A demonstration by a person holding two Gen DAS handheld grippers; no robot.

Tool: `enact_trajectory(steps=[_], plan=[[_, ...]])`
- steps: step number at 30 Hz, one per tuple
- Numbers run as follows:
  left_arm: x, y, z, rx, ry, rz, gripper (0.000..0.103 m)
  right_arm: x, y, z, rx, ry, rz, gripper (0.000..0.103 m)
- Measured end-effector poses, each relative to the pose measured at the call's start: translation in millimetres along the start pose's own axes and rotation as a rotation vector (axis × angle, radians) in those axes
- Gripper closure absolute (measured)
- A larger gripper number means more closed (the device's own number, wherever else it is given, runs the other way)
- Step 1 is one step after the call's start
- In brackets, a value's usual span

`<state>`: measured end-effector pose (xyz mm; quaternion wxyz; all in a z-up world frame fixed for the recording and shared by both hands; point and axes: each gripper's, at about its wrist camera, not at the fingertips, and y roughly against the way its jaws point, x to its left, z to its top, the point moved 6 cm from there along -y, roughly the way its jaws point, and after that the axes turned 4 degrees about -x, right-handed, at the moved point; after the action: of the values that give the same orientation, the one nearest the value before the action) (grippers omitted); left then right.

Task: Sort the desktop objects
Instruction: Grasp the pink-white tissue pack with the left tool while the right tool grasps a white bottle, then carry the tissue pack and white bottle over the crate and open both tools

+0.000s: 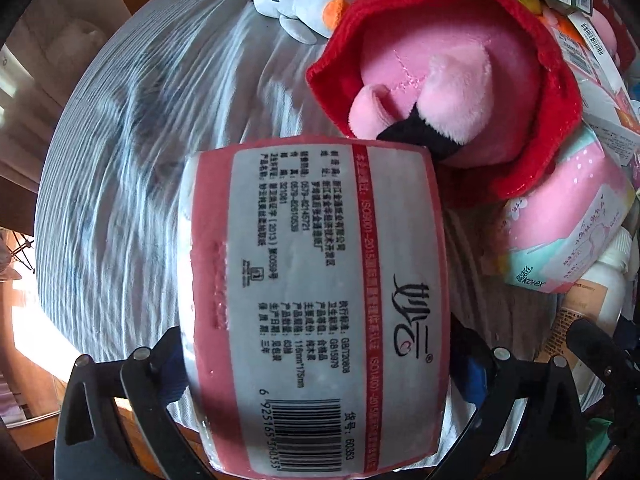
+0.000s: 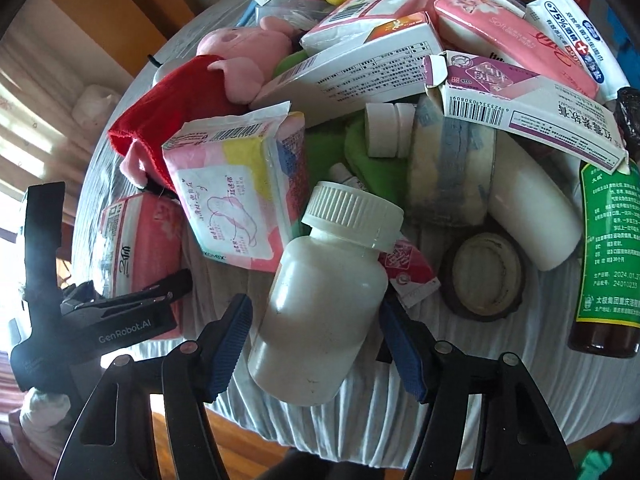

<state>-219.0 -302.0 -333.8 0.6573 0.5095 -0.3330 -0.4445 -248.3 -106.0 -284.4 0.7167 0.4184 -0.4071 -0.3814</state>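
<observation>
While its lower edge runs off the bottom of the left wrist view, a pink tissue pack (image 1: 316,312) lies between the spread left gripper (image 1: 320,364).

Its glossy film hides most of both blue pads.
Lower centre in the right wrist view, a smooth white pill bottle (image 2: 320,300) with a ribbed cap lies between the right gripper (image 2: 316,344); whether the ridged pads press it is unclear.

The desk (image 1: 120,160) is bare cloth toward its left edge. The pile (image 2: 400,80) of boxes, packs and bottles crowds the rest.
</observation>
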Motion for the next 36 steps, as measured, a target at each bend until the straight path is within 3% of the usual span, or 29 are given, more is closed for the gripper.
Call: enact_trajectory(steps=[1,2,5,7,10,16,18,22,29,36], plan=[[0.6,-0.3,1.3,0.004,0.003,0.001,0.002,-0.6,-1.5,0.5,0.004,-0.005,0.002,0.036],[1.2,2.6,3.6,-0.012,0.006,0.001,0.013,-0.8,-2.5,1.3,0.005,-0.008,0.003,0.036],[3.1,10.5,8.4,-0.038,0.013,-0.003,0.013,-1.8,-6.1,4.9,0.004,-0.011,0.0,0.036],[4.7,15.0,9.4,-0.059,-0.003,0.029,0.013,-3.9,-10.5,7.8,0.006,-0.01,-0.004,0.043],[8.0,32.6,11.7,-0.115,-0.007,0.043,0.014,-1.7,-7.2,9.4,-0.017,0.01,-0.011,0.046],[13.0,94.5,25.6,-0.282,-0.023,0.08,0.014,-3.7,30.9,18.2,-0.12,0.054,-0.048,0.049],[11.7,117.8,15.3,-0.343,-0.026,0.083,0.014,-3.2,46.7,23.6,-0.166,0.069,-0.062,0.05],[-11.6,167.5,5.7,-0.441,-0.049,0.055,0.014,-2.0,76.2,28.8,-0.247,0.085,-0.086,0.051],[-34.2,179.1,-9.8,-0.46,-0.086,-0.02,0.014,0.5,79.6,21.4,-0.253,0.082,-0.103,0.051],[-68.4,204.9,-12.3,-0.519,-0.133,-0.09,0.014,6.3,155.6,34.0,-0.458,0.111,-0.143,0.051]])
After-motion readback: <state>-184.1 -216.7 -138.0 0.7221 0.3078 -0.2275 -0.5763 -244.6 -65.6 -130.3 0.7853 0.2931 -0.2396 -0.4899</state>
